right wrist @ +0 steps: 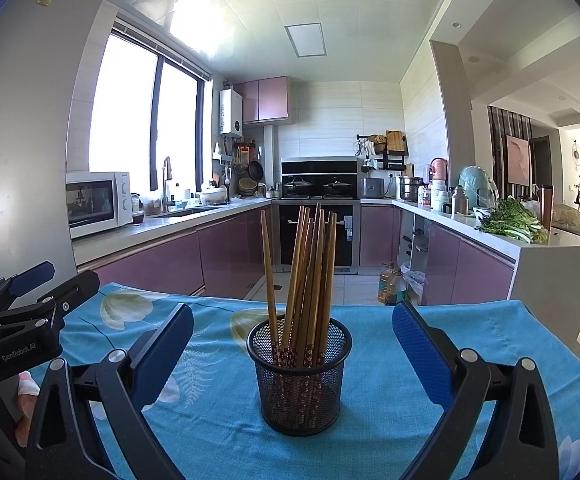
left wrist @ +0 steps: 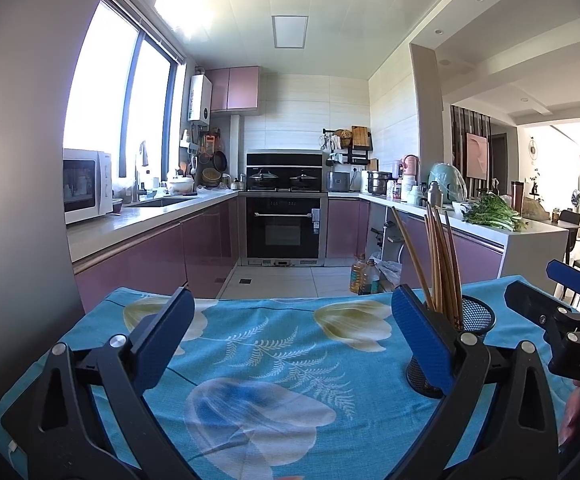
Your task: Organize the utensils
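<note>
Tablecloth, floral blue; kitchen behind.

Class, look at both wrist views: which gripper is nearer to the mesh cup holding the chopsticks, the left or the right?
Right, probably. The right gripper faces the mesh cup squarely, its open fingers either side. The left gripper sits off to the cup's left, its right finger overlapping the cup.

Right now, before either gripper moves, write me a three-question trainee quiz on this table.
1. True or false: the chopsticks stand in the mesh cup.
2. Which gripper faces the cup head on: A left gripper, B right gripper?
3. Fill in: both grippers are ____.

Key: 1 true. 2 B; in the left view the cup sits off to the right. 3 open, holding nothing.
</note>
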The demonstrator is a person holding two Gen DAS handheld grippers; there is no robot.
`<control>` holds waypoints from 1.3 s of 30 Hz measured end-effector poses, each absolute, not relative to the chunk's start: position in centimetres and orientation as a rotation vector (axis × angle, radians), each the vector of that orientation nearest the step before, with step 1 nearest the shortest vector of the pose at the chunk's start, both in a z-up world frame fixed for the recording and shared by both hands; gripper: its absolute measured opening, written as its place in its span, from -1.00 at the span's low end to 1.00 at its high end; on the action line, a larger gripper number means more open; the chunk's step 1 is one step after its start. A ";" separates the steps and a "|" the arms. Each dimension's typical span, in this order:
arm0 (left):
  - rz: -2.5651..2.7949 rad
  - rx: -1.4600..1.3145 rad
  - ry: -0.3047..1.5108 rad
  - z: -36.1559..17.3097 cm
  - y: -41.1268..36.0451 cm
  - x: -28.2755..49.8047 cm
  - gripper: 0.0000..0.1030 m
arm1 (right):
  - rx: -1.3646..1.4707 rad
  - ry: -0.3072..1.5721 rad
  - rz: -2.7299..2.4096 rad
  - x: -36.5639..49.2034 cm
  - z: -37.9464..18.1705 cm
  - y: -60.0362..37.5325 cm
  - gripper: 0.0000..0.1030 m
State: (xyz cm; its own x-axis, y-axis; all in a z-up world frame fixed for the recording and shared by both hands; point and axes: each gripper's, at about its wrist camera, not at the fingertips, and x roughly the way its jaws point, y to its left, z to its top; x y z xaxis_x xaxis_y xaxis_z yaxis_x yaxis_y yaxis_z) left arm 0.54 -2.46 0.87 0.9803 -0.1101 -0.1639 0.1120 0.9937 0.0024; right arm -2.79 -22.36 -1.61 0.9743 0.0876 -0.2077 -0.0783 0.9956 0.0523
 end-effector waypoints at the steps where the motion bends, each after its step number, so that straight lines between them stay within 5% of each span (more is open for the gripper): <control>1: -0.112 0.011 0.165 0.9 -2.5 0.5 0.89 | 0.045 0.211 0.083 -2.8 -1.6 -22.4 0.87; 39: -0.112 0.018 0.167 0.7 -3.2 0.5 0.89 | 0.054 0.210 0.079 -2.9 -1.4 -22.4 0.87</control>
